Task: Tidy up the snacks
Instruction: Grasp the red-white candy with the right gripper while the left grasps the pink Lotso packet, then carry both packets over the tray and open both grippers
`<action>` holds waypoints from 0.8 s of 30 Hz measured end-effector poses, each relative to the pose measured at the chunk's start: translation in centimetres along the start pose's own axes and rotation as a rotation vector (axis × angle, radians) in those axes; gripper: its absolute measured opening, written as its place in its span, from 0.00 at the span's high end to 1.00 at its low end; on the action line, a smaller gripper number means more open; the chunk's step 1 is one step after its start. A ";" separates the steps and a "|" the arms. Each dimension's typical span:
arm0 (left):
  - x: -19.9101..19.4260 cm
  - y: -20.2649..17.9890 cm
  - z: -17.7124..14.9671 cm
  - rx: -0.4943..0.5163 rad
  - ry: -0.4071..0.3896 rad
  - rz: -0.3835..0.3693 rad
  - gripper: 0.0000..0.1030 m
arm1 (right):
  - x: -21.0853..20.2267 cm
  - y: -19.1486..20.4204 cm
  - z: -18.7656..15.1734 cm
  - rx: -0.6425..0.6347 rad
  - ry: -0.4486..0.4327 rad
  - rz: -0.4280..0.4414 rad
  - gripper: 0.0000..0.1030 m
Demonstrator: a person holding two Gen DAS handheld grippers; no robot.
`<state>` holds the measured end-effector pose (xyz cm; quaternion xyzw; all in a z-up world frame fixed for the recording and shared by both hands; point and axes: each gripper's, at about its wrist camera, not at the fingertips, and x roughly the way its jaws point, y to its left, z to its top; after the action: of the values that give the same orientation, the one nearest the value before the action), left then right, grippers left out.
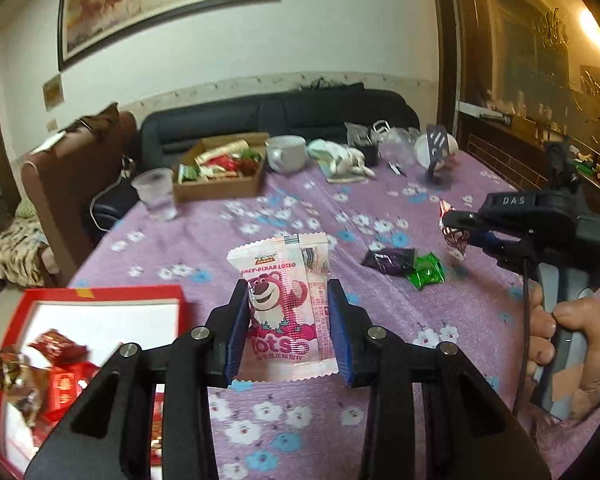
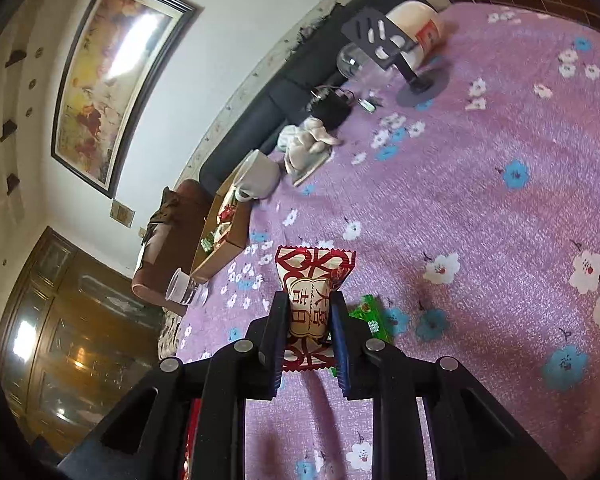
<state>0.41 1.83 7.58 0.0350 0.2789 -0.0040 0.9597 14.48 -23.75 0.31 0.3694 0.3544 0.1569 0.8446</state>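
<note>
My left gripper (image 1: 288, 304) is shut on a pink bear-print snack packet (image 1: 286, 304), held upright above the purple flowered tablecloth (image 1: 300, 412). At lower left lies a red box (image 1: 100, 294) with a white inside and several red wrapped sweets (image 1: 60, 380). My right gripper (image 2: 310, 316) is shut on a red-and-cream wrapped sweet (image 2: 312, 280). The same right gripper (image 1: 454, 222) shows in the left wrist view, held by a hand (image 1: 568, 344), with the red sweet (image 1: 454, 240) at its tip. A dark purple packet (image 1: 388, 261) and a green packet (image 1: 426, 274) lie loose on the cloth.
A brown cardboard tray (image 1: 220, 190) of mixed snacks stands at the back, with a clear plastic cup (image 1: 156, 194) to its left and a white mug (image 1: 286, 154) to its right. Cloths, a black stand (image 1: 436, 152) and a jar lie farther right. A dark sofa runs behind.
</note>
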 end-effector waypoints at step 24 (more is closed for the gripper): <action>-5.7 5.9 0.7 -0.059 -0.137 0.045 0.66 | -2.3 3.7 -2.3 -0.108 -0.058 0.071 0.80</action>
<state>-3.86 7.63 11.64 0.0127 0.2117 0.0234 0.9770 11.26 -21.28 3.04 0.3399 0.3075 0.1949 0.8672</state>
